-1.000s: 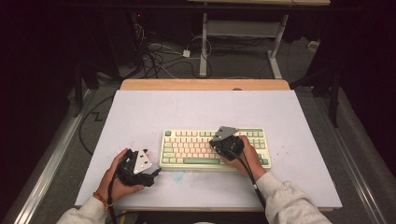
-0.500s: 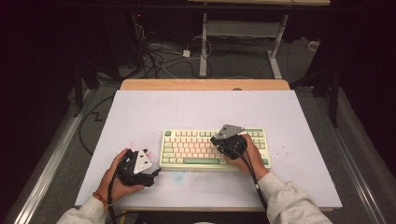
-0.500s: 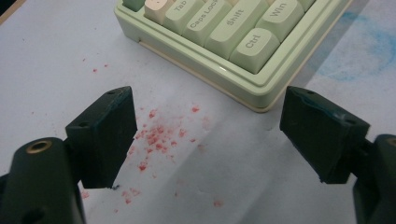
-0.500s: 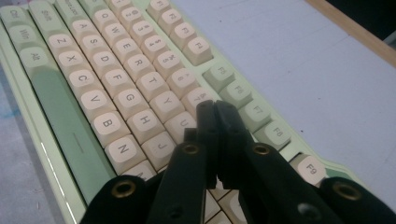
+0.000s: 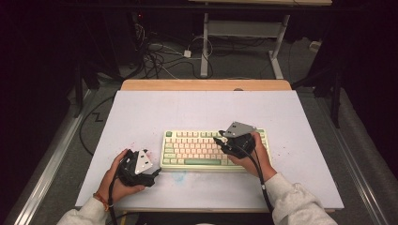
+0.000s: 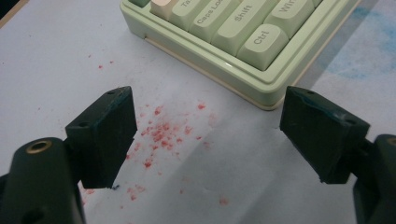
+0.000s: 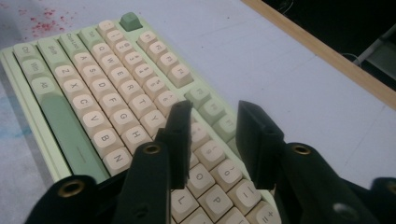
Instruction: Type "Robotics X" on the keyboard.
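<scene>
Holding my left gripper (image 5: 155, 171) low over the white table (image 5: 202, 110), I had it at about eight o'clock from the keyboard (image 5: 195, 149), just off the board's near left corner and apart from it. Its jaws stood wide apart with nothing between them. My left hand (image 5: 117, 176) wrapped it from behind.

My right gripper (image 5: 219, 140) hung over the keyboard's right half, at about three o'clock from the board's middle, carried by my right hand (image 5: 256, 157). Its jaws stood a narrow gap apart, gripping nothing, and whether they touched the keys I could not tell.

The keyboard lay flat in the near middle of the table, its long axis running from nine o'clock to three o'clock, its pale green case edge and the long green space bar (image 5: 202, 162) toward me, the letter rows climbing toward twelve.

From the left gripper view I saw the case corner with the Ctrl key (image 6: 261, 39) above the jaws, and red specks (image 6: 161, 133) scattered on the table between them, plus a faint blue smear (image 6: 369, 46) on the table beyond the corner. From the right gripper view I could read the cream letter keys (image 7: 100, 114), a dark green key (image 7: 129, 20) at the far corner, and the wooden table edge (image 7: 322, 51) beyond.
</scene>
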`<action>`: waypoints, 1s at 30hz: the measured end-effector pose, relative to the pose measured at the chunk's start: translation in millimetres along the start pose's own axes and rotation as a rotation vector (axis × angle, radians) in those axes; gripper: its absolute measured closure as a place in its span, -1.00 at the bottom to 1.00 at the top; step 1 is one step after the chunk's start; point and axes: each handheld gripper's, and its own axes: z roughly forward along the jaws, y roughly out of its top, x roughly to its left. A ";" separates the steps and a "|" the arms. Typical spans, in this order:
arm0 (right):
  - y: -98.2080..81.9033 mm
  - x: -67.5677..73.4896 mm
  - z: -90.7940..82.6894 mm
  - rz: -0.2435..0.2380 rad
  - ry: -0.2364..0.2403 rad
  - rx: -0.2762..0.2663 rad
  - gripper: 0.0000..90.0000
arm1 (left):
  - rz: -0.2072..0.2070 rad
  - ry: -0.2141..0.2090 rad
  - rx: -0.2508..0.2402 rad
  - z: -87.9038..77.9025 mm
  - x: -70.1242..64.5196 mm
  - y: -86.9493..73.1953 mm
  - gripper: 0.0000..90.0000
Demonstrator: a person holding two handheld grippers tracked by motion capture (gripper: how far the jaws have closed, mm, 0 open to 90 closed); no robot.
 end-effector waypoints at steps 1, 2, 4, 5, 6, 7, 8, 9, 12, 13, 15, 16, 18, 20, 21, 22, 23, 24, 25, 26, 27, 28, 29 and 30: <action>0.0 -0.4 -1.6 -0.001 -0.001 -0.005 0.33 | 0.000 0.001 0.001 0.0 0.0 0.0 -0.61; 0.0 -0.6 -2.7 0.001 -0.001 -0.010 0.28 | 0.000 0.002 0.000 -0.2 0.1 0.0 -0.61; -0.2 -1.5 -5.6 0.001 -0.019 -0.019 0.14 | -0.001 0.001 -0.001 -0.5 0.3 -0.1 -0.61; -0.5 -2.2 -7.3 0.001 -0.016 -0.029 0.09 | -0.001 0.001 -0.002 -0.6 0.2 -0.1 -0.61; -0.8 -2.5 -9.0 -0.002 -0.013 -0.034 0.04 | -0.001 0.002 -0.002 -0.6 0.2 -0.2 -0.61; -1.2 -2.3 -11.2 -0.014 -0.026 -0.041 -0.02 | -0.001 0.001 -0.002 -0.7 0.2 -0.2 -0.61; -1.7 -2.0 -12.7 -0.014 -0.036 -0.050 -0.07 | -0.002 0.000 -0.004 -0.8 0.3 -0.3 -0.61; -2.8 -2.3 -14.9 -0.007 -0.031 -0.066 -0.10 | -0.002 0.001 -0.004 -0.8 0.4 -0.3 -0.61; -4.2 -1.1 -19.3 -0.016 -0.058 -0.077 -0.25 | -0.003 0.004 -0.004 -1.1 0.4 -0.2 -0.61; -4.8 -0.6 -21.1 -0.019 -0.065 -0.084 -0.28 | -0.003 0.005 -0.004 -1.2 0.4 -0.1 -0.61; -6.3 -0.7 -24.6 -0.017 -0.070 -0.092 -0.34 | -0.008 0.011 -0.004 -1.4 0.3 0.1 -0.61; -7.4 -0.8 -26.4 -0.014 -0.067 -0.097 -0.35 | -0.008 0.013 -0.005 -1.6 0.5 0.1 -0.61; -9.9 -0.6 -30.2 -0.015 -0.075 -0.105 -0.38 | -0.013 0.011 -0.008 -2.1 0.7 0.1 -0.60; -12.3 -0.3 -33.3 -0.020 -0.080 -0.109 -0.39 | -0.017 0.010 -0.010 -2.3 0.7 0.3 -0.60; -14.1 -0.1 -35.3 -0.024 -0.087 -0.108 -0.40 | -0.018 0.008 -0.011 -2.4 0.7 0.3 -0.59; -15.6 0.0 -36.9 -0.025 -0.089 -0.109 -0.41 | -0.019 0.006 -0.012 -2.5 0.6 0.3 -0.59; -16.8 0.0 -38.2 -0.026 -0.089 -0.109 -0.41 | -0.019 0.006 -0.013 -2.6 0.5 0.4 -0.58; -18.8 0.1 -40.4 -0.024 -0.090 -0.112 -0.42 | -0.021 0.006 -0.014 -2.8 0.6 0.5 -0.58; -20.4 0.2 -42.2 -0.023 -0.091 -0.113 -0.43 | -0.023 0.006 -0.015 -2.9 0.7 0.6 -0.57; -21.5 0.2 -43.8 -0.026 -0.095 -0.114 -0.43 | -0.027 0.006 -0.018 -3.1 1.1 0.7 -0.57; -23.4 0.4 -46.3 -0.026 -0.099 -0.116 -0.44 | -0.030 0.007 -0.019 -3.4 1.2 0.7 -0.56; -24.9 0.2 -48.5 -0.027 -0.104 -0.117 -0.44 | -0.032 0.008 -0.020 -3.5 1.3 0.7 -0.55; -26.0 0.0 -50.1 -0.027 -0.106 -0.119 -0.44 | -0.036 0.009 -0.022 -3.6 1.4 0.7 -0.55; -27.6 -0.5 -52.2 -0.029 -0.112 -0.120 -0.44 | -0.036 0.010 -0.022 -3.7 1.6 0.8 -0.55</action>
